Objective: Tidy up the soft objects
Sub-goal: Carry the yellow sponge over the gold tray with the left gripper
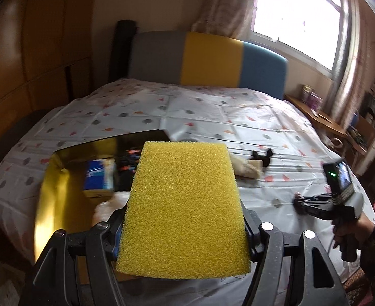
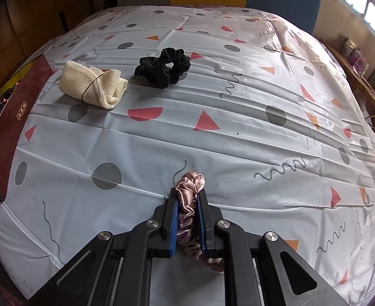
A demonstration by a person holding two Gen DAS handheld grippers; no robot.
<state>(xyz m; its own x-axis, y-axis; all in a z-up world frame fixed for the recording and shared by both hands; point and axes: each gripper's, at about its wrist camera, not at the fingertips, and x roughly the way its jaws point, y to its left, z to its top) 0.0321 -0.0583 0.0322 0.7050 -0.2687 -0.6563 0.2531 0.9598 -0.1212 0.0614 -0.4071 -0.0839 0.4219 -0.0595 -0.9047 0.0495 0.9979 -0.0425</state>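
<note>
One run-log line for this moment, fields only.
left hand-held gripper: holds yellow foam sponge | right hand-held gripper: shut on pink satin scrunchie | black scrunchie: on bed

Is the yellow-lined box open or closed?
Open. The left wrist view looks straight into the box: no lid covers its yellow lining, and a blue packet lies inside.

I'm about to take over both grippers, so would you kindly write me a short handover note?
Left gripper: shut on the yellow sponge, in the air near the open box.
Right gripper: shut on the pink scrunchie, low over the bed cover.
On the cover: cream cloth roll and black scrunchie, untouched.
Done: some items already lie in the box.
Left: sponge, pink scrunchie, cloth roll, black scrunchie, likely into the box.
</note>
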